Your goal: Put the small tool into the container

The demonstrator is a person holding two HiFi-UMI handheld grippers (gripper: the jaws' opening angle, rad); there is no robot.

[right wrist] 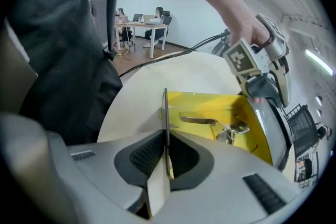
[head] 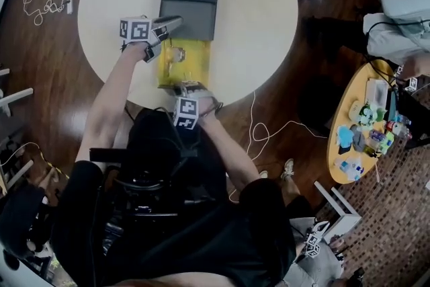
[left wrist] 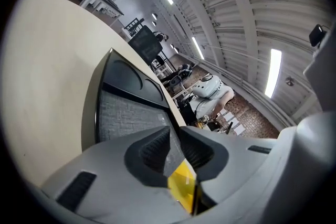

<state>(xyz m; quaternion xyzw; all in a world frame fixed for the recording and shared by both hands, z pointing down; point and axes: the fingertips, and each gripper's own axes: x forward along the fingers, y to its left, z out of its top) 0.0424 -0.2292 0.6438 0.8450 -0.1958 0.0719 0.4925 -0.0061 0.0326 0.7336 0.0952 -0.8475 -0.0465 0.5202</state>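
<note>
1. In the container [right wrist: 199, 105], seeing the tool [right wrist: 202, 120] lying already; judging placement done, lid-closing perhaps remaining.
2. At its near wall, clamping right gripper [right wrist: 167, 139] jaws shut.
3. At its lid [left wrist: 131, 113], holding left gripper [left wrist: 174, 136] jaws nearly together, grip unclear.

The round table [head: 255, 3] is cream, and the open container [head: 195, 64] on it is bright yellow inside with a dark grey lid [head: 190, 0]; the small tool [right wrist: 199, 119] is shiny silver. The left gripper [head: 178, 22] and right gripper [head: 186, 87] are pale grey, with black ribbed pads [right wrist: 147, 157] and black-and-white square markers [head: 138, 29]. The floor [head: 40, 77] is dark brown wood.
</note>
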